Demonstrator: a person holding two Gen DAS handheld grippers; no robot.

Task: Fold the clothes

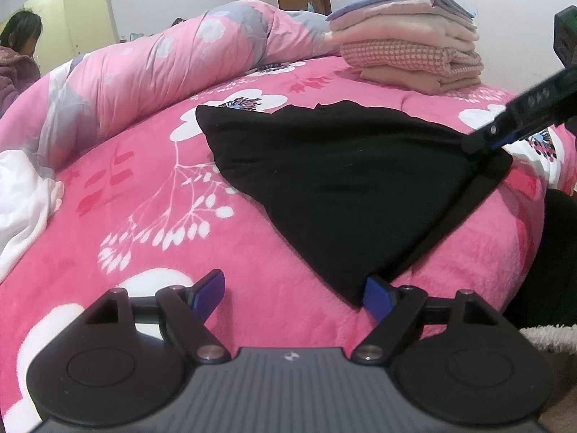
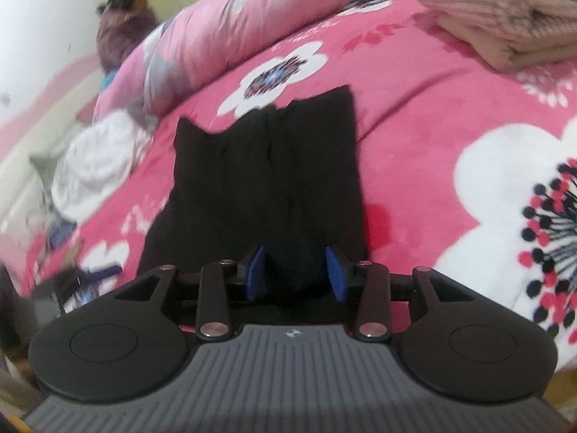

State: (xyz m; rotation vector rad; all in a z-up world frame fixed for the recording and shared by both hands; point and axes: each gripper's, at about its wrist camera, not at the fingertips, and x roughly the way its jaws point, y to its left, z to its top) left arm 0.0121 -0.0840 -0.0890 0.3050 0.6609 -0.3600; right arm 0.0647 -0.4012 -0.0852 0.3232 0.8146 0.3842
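Note:
A black garment (image 1: 342, 184) lies folded flat on the pink flowered blanket (image 1: 151, 238). My left gripper (image 1: 294, 294) hovers open over the blanket, and the garment's near corner reaches its right pad (image 1: 378, 297). In the left wrist view my right gripper (image 1: 481, 140) comes in from the right and rests at the garment's far right corner. In the right wrist view, which is blurred, the black garment (image 2: 263, 166) stretches away from my right gripper (image 2: 295, 270). Its blue pads stand apart with the garment's near edge between them, not pinched.
A stack of folded pink, checked and blue clothes (image 1: 407, 47) sits at the back right of the bed. A rolled pink quilt (image 1: 151, 65) runs along the back. White cloth (image 1: 21, 202) lies at the left edge. A person (image 1: 20, 47) sits far left.

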